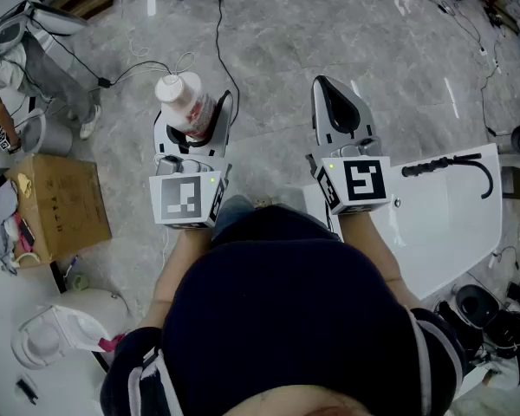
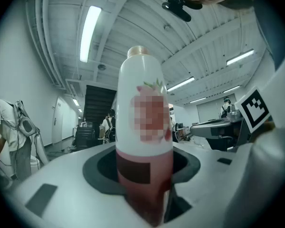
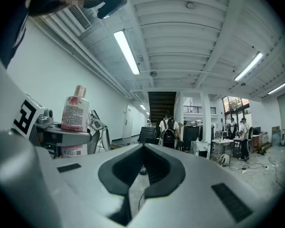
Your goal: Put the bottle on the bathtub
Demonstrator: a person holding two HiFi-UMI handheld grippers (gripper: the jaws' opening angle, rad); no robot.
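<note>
A white bottle (image 1: pixel 184 100) with a pink flowered label and reddish contents stands upright between the jaws of my left gripper (image 1: pixel 193 128), which is shut on its lower body. In the left gripper view the bottle (image 2: pixel 143 127) fills the middle, seated in the round notch of the left gripper (image 2: pixel 145 175). My right gripper (image 1: pixel 336 107) is shut with nothing in it and is held level beside the left one. From the right gripper (image 3: pixel 142 167) the bottle (image 3: pixel 75 109) shows at the left. The white bathtub (image 1: pixel 451 224) lies to the right of the right gripper.
A black hand shower and hose (image 1: pixel 446 165) rest on the bathtub's rim. A cardboard box (image 1: pixel 56 206) and a white appliance (image 1: pixel 52 336) sit on the floor at left. Cables (image 1: pixel 218 33) run across the grey floor. People with backpacks (image 3: pixel 167 129) stand far off.
</note>
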